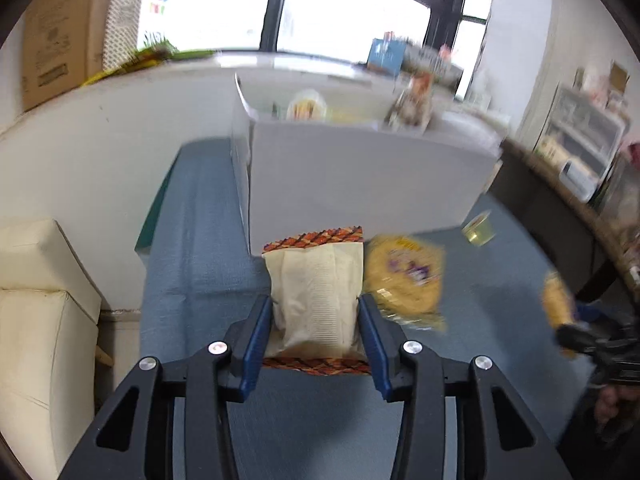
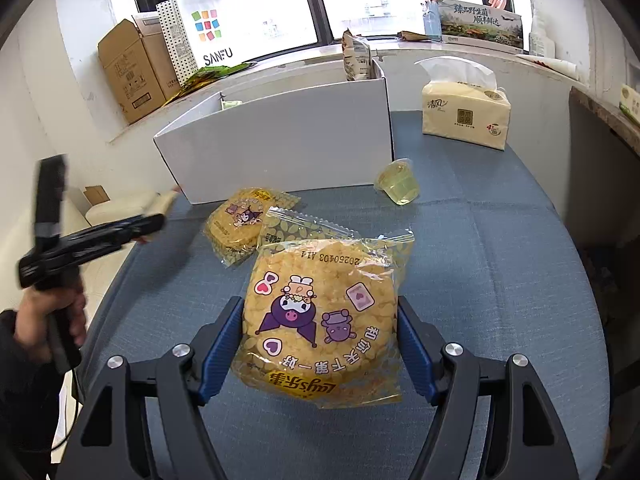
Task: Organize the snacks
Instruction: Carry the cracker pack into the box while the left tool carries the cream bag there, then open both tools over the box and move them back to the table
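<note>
My left gripper is shut on a cream snack packet with orange patterned ends, held above the blue table in front of the white box. My right gripper is shut on a yellow Lay's chip bag with cartoon figures, held over the table. A second yellow chip bag lies on the cloth near the box front; it also shows in the left wrist view. A small clear jelly cup lies on its side right of it. The box holds a few snacks.
A tissue pack stands at the table's far right. Cardboard boxes and a paper bag sit on the windowsill. A cream sofa is left of the table. A dark counter stands to the right.
</note>
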A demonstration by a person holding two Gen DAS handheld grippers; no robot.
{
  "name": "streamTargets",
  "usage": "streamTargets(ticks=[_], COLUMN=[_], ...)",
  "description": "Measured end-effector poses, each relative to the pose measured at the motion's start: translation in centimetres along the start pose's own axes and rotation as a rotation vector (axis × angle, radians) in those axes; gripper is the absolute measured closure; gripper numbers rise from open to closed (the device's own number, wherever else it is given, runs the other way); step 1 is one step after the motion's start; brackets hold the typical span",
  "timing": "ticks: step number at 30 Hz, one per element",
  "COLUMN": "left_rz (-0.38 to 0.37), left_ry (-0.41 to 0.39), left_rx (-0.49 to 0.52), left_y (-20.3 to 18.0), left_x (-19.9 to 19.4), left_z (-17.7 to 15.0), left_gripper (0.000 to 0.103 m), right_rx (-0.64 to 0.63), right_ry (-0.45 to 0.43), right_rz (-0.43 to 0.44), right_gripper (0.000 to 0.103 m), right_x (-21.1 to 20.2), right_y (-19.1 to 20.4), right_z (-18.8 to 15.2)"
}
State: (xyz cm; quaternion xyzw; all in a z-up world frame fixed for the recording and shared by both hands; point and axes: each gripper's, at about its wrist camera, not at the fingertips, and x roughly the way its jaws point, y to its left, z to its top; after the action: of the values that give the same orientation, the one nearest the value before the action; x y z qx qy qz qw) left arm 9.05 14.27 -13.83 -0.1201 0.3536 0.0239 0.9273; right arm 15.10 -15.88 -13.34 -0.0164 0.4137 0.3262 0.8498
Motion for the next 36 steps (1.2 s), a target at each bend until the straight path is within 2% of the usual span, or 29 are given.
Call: streamTargets(ticks=[5,9,11,14,17,22,26,27,29,30,31,32,36], left_rz=[-0.122,-0.164,-0.152,-0.134,-0.1,-0.024,0.039,0.059,0.096,0.12,0.134,0.135,0.161], left_ry=[-0.124,-0.182,-0.205,-0.245,-0.242,-0.154,-0.115,-0.096,-0.045,-0.014,-0.011,-0.019,-0.012], left_rx=[-0.088,-0.09,-0.058,-0.027,-0.028,-0.012,0.01,0.017,0.016,0.005,-0.006,-0.012,-0.008], left_y=[-0.2,-1.1,-2.0,-2.8,-2.6,-2.4,-2.2,-2.2,-2.0,-1.7,-1.6,-1.3,-1.1], left_x=[-4.5,-5.7,-5.8,-5.4,-3.7,1.8,5.1,6.0,7.6,8.3,8.6,8.6,8.3], left_z=[1.0,3.9,6.2,9.9,13.5,17.9,19.4,19.7,19.9,20.0,19.9,19.6,18.7], left_gripper=[0.055,0.055,0.055,0.055,0.055,0.055,0.054,0.052,0.033,0.005,0.0,0.0,0.0], right_rx=[0.009,-0.002,-0.023,-0.064,-0.107,-0.102,-0.188,-0.198,-0.207,-0.205,-0.195,-0.179,-0.144], right_ry=[-0.042,-0.101,-0.143,-0.188,-0.216,-0.146,-0.098,-0.081,-0.067,-0.066,-0.06,-0.049,-0.057], right_rz=[0.04,0.073,0.09,0.069,0.055,-0.005,-0.068,-0.076,-0.092,-0.094,-0.094,-0.103,-0.111], right_gripper=[0.026,0.026,0.026,0.026,0.026,0.026,0.026,0.026,0.024,0.021,0.006,0.0,0.0], right_x=[-0.3,-0.8,-1.1,-1.0,0.2,5.0,8.3,9.2,10.3,10.6,10.9,11.2,11.0], right_y=[0.1,0.4,0.7,1.3,1.7,1.1,1.2,1.2,1.0,0.9,0.8,0.7,0.3], right_z=[0.9,4.5,7.2,11.8,16.2,22.1,24.2,24.7,25.2,25.2,25.3,25.4,24.8])
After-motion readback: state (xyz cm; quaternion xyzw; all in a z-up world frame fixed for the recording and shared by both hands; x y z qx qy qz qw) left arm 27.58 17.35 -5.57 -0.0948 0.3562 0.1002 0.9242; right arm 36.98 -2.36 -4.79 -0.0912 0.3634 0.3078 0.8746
